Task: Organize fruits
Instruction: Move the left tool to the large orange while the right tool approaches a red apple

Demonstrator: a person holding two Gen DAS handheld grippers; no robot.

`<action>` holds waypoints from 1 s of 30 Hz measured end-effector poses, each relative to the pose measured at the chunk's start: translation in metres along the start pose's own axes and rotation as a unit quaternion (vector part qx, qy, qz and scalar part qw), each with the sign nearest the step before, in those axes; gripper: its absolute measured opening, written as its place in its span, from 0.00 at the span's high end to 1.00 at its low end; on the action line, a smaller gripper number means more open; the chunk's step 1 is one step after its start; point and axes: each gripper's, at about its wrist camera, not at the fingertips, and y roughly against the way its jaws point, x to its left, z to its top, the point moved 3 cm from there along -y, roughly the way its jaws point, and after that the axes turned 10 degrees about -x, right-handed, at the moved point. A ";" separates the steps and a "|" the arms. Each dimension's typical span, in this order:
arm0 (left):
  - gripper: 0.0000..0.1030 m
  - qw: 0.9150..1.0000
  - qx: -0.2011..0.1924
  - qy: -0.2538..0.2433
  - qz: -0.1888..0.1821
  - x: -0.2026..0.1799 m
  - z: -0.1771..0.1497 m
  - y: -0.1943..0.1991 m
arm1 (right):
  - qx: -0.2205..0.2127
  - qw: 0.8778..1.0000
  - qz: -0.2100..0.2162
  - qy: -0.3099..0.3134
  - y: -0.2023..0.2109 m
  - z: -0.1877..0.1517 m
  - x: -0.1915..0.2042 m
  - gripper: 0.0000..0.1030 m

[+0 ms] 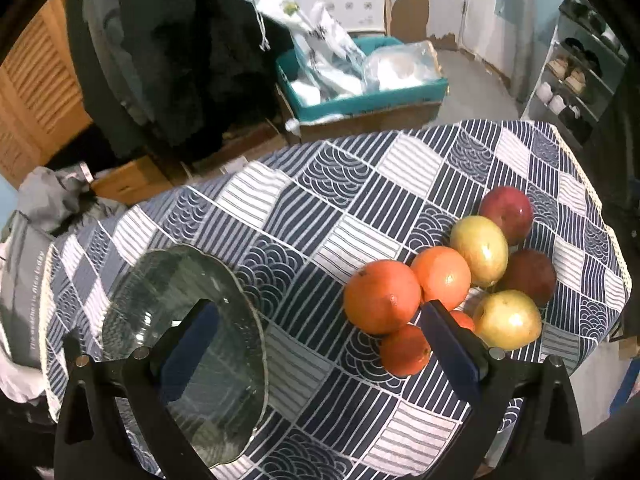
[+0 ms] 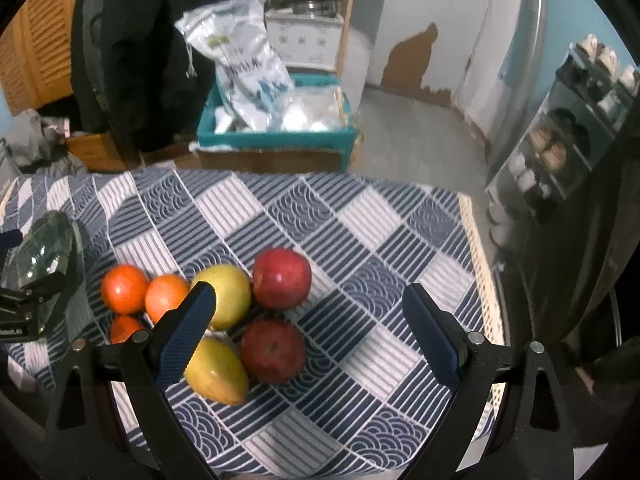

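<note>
The fruit sits in one tight cluster toward the right edge of the bench (image 2: 360, 216): three oranges (image 1: 382, 297), two yellow-green apples (image 1: 480, 250) and two red apples (image 2: 281, 279), most touching a neighbour. A glass plate (image 1: 184, 332) lies well apart, near the left edge, and holds no fruit yet.

The left gripper (image 1: 318, 342) hovers between plate and cluster with its fingers spread wide and nothing in them. The right gripper (image 2: 308, 334) hangs over the cluster, its fingers likewise spread and empty, with the nearer red apple (image 2: 273, 350) between them.

That apple looks the likely first pick. To do it well, lower squarely so the fingers straddle its widest part (it is round and smooth, so an off-centre pinch could squirt it sideways), and close gently to avoid nudging the yellow-green apple (image 2: 216, 372) touching it.
</note>
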 end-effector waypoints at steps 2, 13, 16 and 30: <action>0.01 1.000 0.007 0.002 -0.005 -0.002 -0.002 -0.008 | 0.015 1.000 -0.001 -0.002 -0.009 -0.006 -0.001 0.10; 0.01 0.999 0.047 -0.027 -0.005 -0.018 -0.013 -0.053 | 0.069 0.998 0.001 -0.004 -0.048 -0.030 0.002 0.10; 0.01 0.998 0.055 -0.026 -0.015 -0.020 -0.015 -0.061 | 0.082 0.997 0.006 -0.006 -0.057 -0.034 0.003 0.10; 0.02 0.992 0.099 0.009 -0.073 -0.022 -0.021 -0.091 | 0.158 0.984 0.049 -0.061 -0.101 -0.060 0.003 0.15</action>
